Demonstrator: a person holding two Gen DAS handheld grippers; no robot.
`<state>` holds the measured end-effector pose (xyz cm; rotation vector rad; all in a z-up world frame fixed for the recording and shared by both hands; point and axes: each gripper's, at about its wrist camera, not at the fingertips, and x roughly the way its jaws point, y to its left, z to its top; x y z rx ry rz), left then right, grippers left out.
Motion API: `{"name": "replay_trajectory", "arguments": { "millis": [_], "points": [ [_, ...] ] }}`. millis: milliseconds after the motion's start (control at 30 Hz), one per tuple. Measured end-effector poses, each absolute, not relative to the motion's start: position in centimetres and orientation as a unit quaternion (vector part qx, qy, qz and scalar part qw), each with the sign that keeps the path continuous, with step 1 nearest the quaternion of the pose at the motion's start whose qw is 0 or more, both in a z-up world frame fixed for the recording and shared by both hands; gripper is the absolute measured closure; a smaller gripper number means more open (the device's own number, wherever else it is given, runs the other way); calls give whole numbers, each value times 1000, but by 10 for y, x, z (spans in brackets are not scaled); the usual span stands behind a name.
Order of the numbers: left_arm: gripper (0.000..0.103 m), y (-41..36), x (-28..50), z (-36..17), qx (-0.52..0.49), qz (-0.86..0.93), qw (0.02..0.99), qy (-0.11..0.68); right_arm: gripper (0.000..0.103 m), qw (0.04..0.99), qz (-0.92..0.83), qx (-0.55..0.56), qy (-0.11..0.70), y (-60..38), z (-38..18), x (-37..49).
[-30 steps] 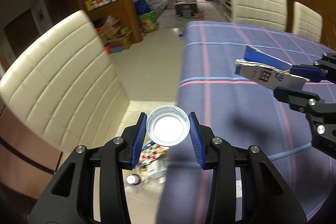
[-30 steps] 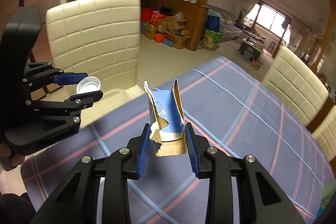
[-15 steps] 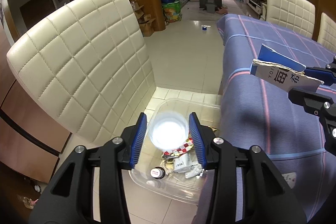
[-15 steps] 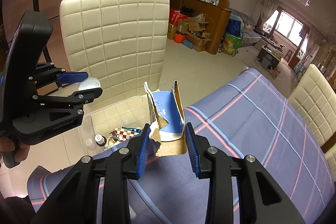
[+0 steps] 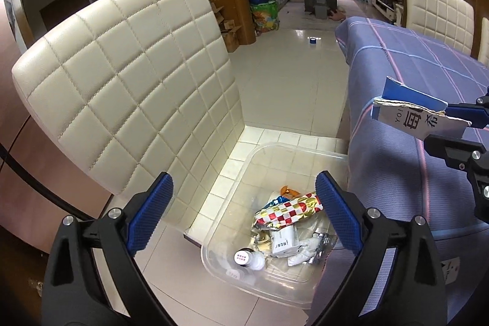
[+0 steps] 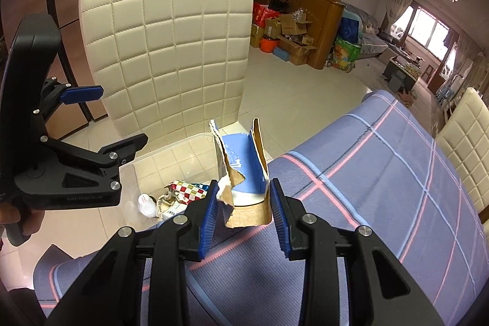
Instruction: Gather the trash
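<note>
My left tongs (image 5: 244, 203) are spread wide with nothing between the blue pads, hanging over the clear plastic bin (image 5: 259, 155) that sits on the tiled floor between the cream quilted chair (image 5: 128, 75) and the desk (image 5: 397, 167). Looking down from the left wrist I get the bin's contents plainly: a red-and-white checked foil wrapper (image 5: 290, 210), a small white carton (image 5: 284, 240) under it, crumpled white paper (image 5: 305, 252), an orange scrap (image 5: 287, 190) toward the back, and a little bottle with a dotted white cap (image 5: 243, 257) near the front corner. My right tongs (image 6: 243, 200) are clamped on a torn piece of blue-and-brown cardboard (image 6: 241, 170), standing upright between the pads, held over the desk's edge near the bin. The right wrist view shows its blue inner face and ragged brown edges; only the left wrist view shows the white outer face with printed black characters (image 5: 424, 121), seen side-on at the right of the frame. The right view also catches what the left cannot: the left tongs (image 6: 101, 118) from the side, pads well apart, and my hand (image 6: 18, 219) on the grip. From there the bin is half hidden behind the cardboard, with just the wrapper (image 6: 186, 191) and the bottle (image 6: 146, 203) peeking out. The desk wears a purple cloth with pink and pale-blue stripes (image 6: 382, 188).
</note>
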<state>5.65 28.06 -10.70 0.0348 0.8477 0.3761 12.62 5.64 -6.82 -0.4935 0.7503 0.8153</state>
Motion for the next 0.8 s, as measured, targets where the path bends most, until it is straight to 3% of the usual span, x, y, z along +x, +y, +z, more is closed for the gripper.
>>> {"name": "replay_trajectory", "arguments": {
  "millis": [800],
  "points": [
    [7, 304, 36, -125, -16, 204, 885, 419, 66, 804, 419, -246, 343, 96, -81, 115]
  ]
}}
